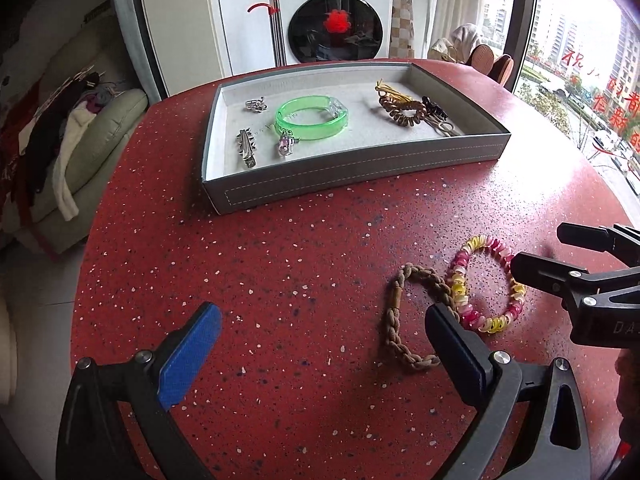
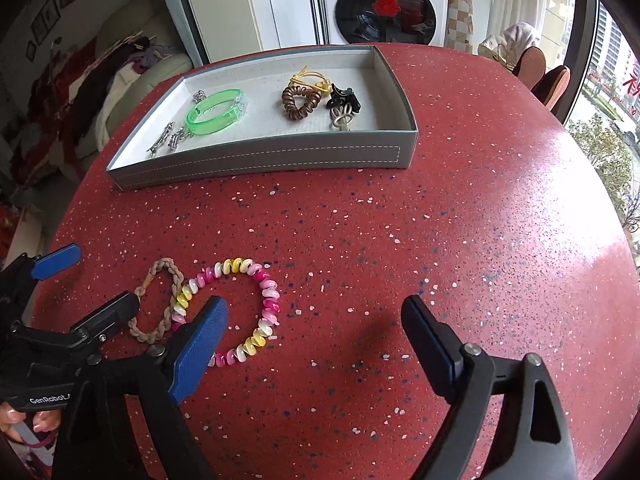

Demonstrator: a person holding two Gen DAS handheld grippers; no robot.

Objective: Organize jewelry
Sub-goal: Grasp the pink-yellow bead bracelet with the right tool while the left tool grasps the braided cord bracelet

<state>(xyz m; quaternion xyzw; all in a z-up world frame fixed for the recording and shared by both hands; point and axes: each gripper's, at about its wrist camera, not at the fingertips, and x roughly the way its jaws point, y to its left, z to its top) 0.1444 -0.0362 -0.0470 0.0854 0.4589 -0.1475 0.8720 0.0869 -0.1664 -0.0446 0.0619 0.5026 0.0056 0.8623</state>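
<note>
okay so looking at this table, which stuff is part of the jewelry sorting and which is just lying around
Part of the job: beaded bracelet, braided bracelet, grey tray, green bangle, coil hair tie, both open grippers.

Just lying about: washing machine, clothes on the sofa.

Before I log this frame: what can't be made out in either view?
- Braided cord bracelet: its near right side is behind the left gripper finger in the left wrist view.
- Pink and yellow bead bracelet: near-left part covered by the right gripper finger, right wrist view.
- Silver clips in the tray: too small to identify.
</note>
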